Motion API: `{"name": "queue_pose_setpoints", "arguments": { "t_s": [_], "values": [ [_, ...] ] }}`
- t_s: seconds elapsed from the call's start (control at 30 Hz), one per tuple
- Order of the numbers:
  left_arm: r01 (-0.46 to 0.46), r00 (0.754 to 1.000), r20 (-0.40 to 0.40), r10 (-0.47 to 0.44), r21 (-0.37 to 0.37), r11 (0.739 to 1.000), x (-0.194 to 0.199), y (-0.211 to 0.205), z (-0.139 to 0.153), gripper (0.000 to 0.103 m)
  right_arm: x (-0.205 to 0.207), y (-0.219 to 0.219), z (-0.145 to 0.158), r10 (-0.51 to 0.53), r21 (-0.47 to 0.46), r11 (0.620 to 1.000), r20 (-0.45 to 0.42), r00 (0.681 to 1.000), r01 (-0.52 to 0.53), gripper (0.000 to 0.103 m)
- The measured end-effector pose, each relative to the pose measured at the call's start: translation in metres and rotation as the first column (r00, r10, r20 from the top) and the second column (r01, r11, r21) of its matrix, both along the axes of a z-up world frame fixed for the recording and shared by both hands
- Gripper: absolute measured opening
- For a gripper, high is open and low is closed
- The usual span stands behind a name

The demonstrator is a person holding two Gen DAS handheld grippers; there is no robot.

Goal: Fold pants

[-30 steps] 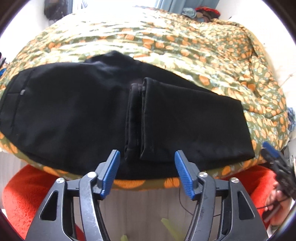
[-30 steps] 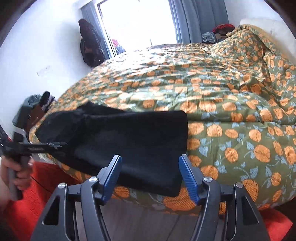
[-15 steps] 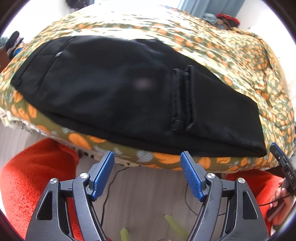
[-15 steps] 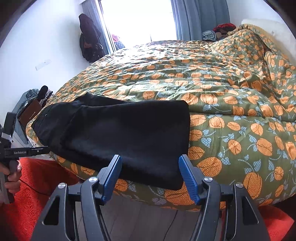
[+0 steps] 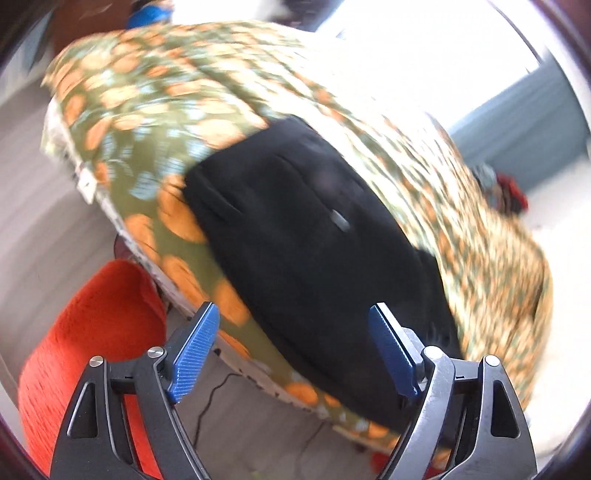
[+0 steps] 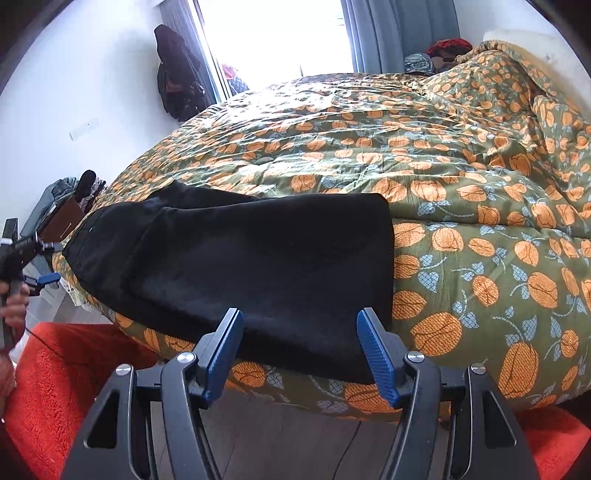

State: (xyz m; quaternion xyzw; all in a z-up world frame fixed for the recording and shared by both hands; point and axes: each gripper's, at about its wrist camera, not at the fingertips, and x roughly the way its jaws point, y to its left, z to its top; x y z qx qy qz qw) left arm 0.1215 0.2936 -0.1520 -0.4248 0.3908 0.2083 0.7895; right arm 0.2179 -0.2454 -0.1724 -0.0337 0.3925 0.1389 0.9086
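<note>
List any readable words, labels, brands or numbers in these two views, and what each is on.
None can be read.
Left gripper: a small label on its body, too small to read.
Black pants: no visible tag or print.
Quilt: fruit and leaf pattern only, no writing.

In front of me a bed (image 6: pixel 480 229) fills most of the room, covered by a green quilt (image 6: pixel 369 147) printed with orange fruit and pale blue leaves, bunched up toward the far right. Beyond it a bright window (image 6: pixel 277 33) pours in white daylight, with grey-blue curtains (image 6: pixel 402 29) at its right. The wall (image 6: pixel 74 81) on the left is plain white, with dark clothes (image 6: pixel 177 74) hanging on it. Below me lies an orange-red rug (image 6: pixel 66 380) on grey wood flooring (image 6: pixel 295 443).
</note>
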Motion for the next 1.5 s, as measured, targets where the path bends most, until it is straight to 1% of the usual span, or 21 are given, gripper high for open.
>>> {"name": "queue_pose_setpoints", "arguments": {
  "t_s": [0.17,0.27,0.37,0.4,0.6,0.63,0.67,0.73,0.8,0.87,0.97,1.1,1.17,1.23,1.27,1.3,1.37,1.4,1.43,1.47,1.5],
  "values": [
    [-0.099,0.992,0.063,0.108,-0.133,0.986,-0.004,0.040,-0.019,0.081,-0.001,-0.001,0.001,0.001,0.013,1.000,-0.005,1.000,0.000,0.064],
    [-0.123,0.988,0.074,0.135,-0.157,0.980,-0.005,0.049,-0.028,0.074,-0.001,-0.003,0.000,-0.010,0.028,1.000,-0.017,1.000,0.010,0.064],
    [-0.144,0.985,0.068,0.157,-0.165,0.976,-0.002,0.058,-0.037,0.062,0.000,-0.004,-0.001,-0.014,0.031,0.999,-0.029,0.999,0.015,0.064],
    [-0.145,0.986,0.058,0.156,-0.156,0.977,0.001,0.061,-0.040,0.060,0.000,-0.004,-0.001,-0.013,0.029,0.999,-0.032,0.999,0.014,0.064],
    [-0.130,0.991,0.012,0.132,-0.095,0.987,0.011,0.062,-0.045,0.057,0.001,-0.004,-0.006,-0.008,0.023,1.000,-0.055,0.998,0.009,0.064],
    [-0.127,0.992,0.012,0.128,-0.087,0.988,0.012,0.060,-0.045,0.051,0.001,-0.003,-0.006,-0.008,0.020,1.000,-0.054,0.998,0.009,0.064],
    [-0.125,0.992,0.009,0.126,-0.080,0.989,0.013,0.060,-0.045,0.049,0.001,-0.003,-0.006,-0.008,0.020,1.000,-0.055,0.998,0.009,0.064],
    [-0.137,0.991,0.003,0.137,-0.060,0.989,0.012,0.058,-0.042,0.037,0.001,-0.003,-0.007,-0.009,0.014,1.000,-0.055,0.998,0.010,0.064],
    [-0.139,0.990,0.011,0.140,-0.042,0.989,0.009,0.057,-0.037,0.029,0.001,-0.001,-0.006,-0.009,0.009,1.000,-0.050,0.999,0.010,0.064],
    [-0.129,0.991,0.018,0.130,-0.026,0.991,0.008,0.057,-0.031,0.024,0.001,0.000,-0.005,-0.008,0.007,1.000,-0.044,0.999,0.009,0.064],
    [-0.100,0.995,0.011,0.100,0.040,0.994,0.010,0.047,-0.010,0.020,-0.001,0.002,-0.002,-0.004,0.012,1.000,-0.025,1.000,0.004,0.064],
    [-0.026,1.000,0.016,0.023,0.195,0.980,0.020,0.011,0.042,0.017,-0.002,0.002,0.006,0.012,0.047,0.999,0.003,1.000,-0.012,0.064],
    [0.019,0.999,0.020,-0.025,0.269,0.963,0.027,-0.012,0.066,0.017,-0.003,0.000,0.010,0.019,0.055,0.998,0.021,1.000,-0.020,0.064],
    [0.093,0.994,0.021,-0.108,0.367,0.925,0.037,-0.046,0.095,0.017,-0.003,-0.004,0.014,0.018,0.063,0.998,0.036,0.999,-0.021,0.064],
    [0.147,0.985,0.015,-0.170,0.429,0.891,0.043,-0.073,0.112,0.017,-0.003,-0.007,0.016,0.011,0.072,0.997,0.041,0.999,-0.014,0.064],
    [0.185,0.977,0.012,-0.215,0.463,0.867,0.047,-0.092,0.122,0.017,-0.002,-0.012,0.018,0.000,0.085,0.996,0.045,0.999,-0.003,0.064],
    [0.280,0.945,-0.002,-0.326,0.520,0.807,0.058,-0.139,0.139,0.017,-0.001,-0.020,0.021,-0.022,0.105,0.994,0.049,0.999,0.017,0.064],
    [0.340,0.919,-0.019,-0.394,0.544,0.767,0.066,-0.168,0.145,0.017,-0.001,-0.025,0.023,-0.038,0.114,0.993,0.052,0.998,0.032,0.064],
    [0.382,0.897,-0.031,-0.442,0.556,0.738,0.072,-0.189,0.147,0.017,0.000,-0.031,0.024,-0.059,0.127,0.991,0.057,0.997,0.051,0.064],
    [0.446,0.858,-0.048,-0.511,0.564,0.695,0.080,-0.221,0.147,0.017,0.000,-0.039,0.027,-0.089,0.144,0.986,0.065,0.994,0.079,0.064],
    [0.495,0.824,-0.062,-0.563,0.562,0.663,0.086,-0.246,0.143,0.017,0.000,-0.045,0.029,-0.108,0.154,0.983,0.071,0.992,0.096,0.064]
  ]
}}
